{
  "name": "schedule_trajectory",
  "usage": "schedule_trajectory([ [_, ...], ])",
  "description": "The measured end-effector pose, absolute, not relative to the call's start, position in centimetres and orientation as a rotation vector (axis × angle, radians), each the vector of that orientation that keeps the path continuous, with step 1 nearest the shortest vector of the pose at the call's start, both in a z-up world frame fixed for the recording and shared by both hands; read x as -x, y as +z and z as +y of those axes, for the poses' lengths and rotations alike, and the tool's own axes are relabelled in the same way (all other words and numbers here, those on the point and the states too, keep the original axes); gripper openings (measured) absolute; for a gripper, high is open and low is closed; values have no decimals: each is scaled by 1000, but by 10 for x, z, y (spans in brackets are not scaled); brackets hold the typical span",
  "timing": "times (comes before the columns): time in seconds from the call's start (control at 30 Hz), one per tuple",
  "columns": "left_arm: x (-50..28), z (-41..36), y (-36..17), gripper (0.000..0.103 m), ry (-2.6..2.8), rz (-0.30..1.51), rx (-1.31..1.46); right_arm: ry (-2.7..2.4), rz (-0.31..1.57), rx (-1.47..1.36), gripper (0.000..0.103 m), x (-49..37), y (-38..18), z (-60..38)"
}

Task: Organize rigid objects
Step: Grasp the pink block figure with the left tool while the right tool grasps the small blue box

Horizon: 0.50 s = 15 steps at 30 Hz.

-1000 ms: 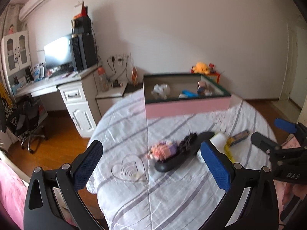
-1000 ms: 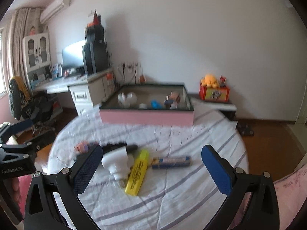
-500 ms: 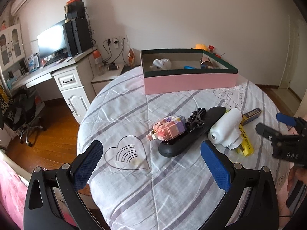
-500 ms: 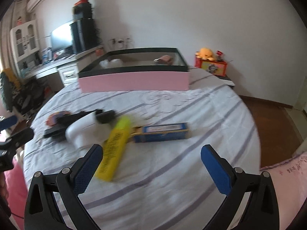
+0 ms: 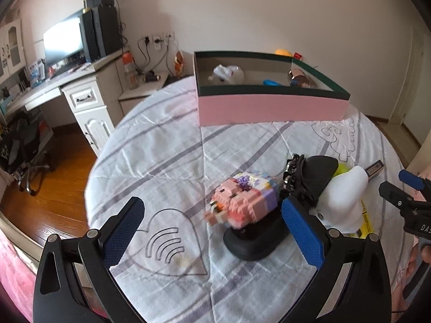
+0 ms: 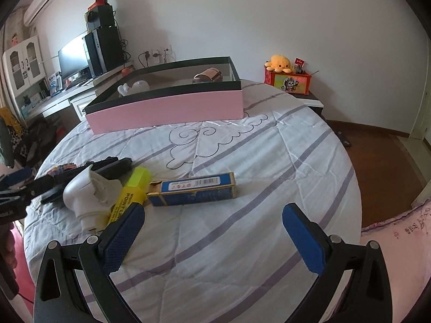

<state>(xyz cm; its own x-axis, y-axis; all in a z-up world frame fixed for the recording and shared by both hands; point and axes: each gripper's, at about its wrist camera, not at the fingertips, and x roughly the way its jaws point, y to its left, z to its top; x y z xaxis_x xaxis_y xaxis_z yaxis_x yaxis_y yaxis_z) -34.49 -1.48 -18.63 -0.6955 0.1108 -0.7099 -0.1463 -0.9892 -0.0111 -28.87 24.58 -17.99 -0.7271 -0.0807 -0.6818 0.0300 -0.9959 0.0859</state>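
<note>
Your left claw (image 5: 212,228) hangs wide open and empty over the pink brick model (image 5: 243,199) lying on the black oblong piece (image 5: 272,215). The model looks light but crumbly; pinch its broad flanks gently. Your right claw (image 6: 212,238), equally wide, faces the blue carton (image 6: 192,192) on the quilted surface (image 6: 242,242): stiff, light; take its long sides.

White walls (image 6: 309,13), wood floor (image 5: 54,185), desk (image 5: 80,80) (monitor (image 5: 63,43), perhaps).

Left gripper (image 5: 212,231) wide open, held low, empty. Right gripper (image 6: 212,238) wide open too, empty, level with left.
</note>
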Motion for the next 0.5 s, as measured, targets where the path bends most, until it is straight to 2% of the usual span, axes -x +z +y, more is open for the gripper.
schedule_trajectory([
  [0.2,364,-12,-200,103,2744,49,1204,-2850,-121,-1147,103,300,-181,249],
  [0.33,372,-18,-206,102,2728,-28,1197,-2840,-133,-1160,103,304,-183,251],
  [0.4,375,-19,-209,91,2714,-41,1197,-2834,-136,-1168,103,306,-185,251],
  [0.43,375,-19,-211,73,2719,-27,1206,-2832,-138,-1173,103,307,-185,252],
  [0.47,375,-17,-212,63,2756,27,1211,-2829,-140,-1175,103,307,-186,252],
  [0.5,375,-16,-212,60,2769,60,1205,-2828,-142,-1179,103,307,-186,252],
])
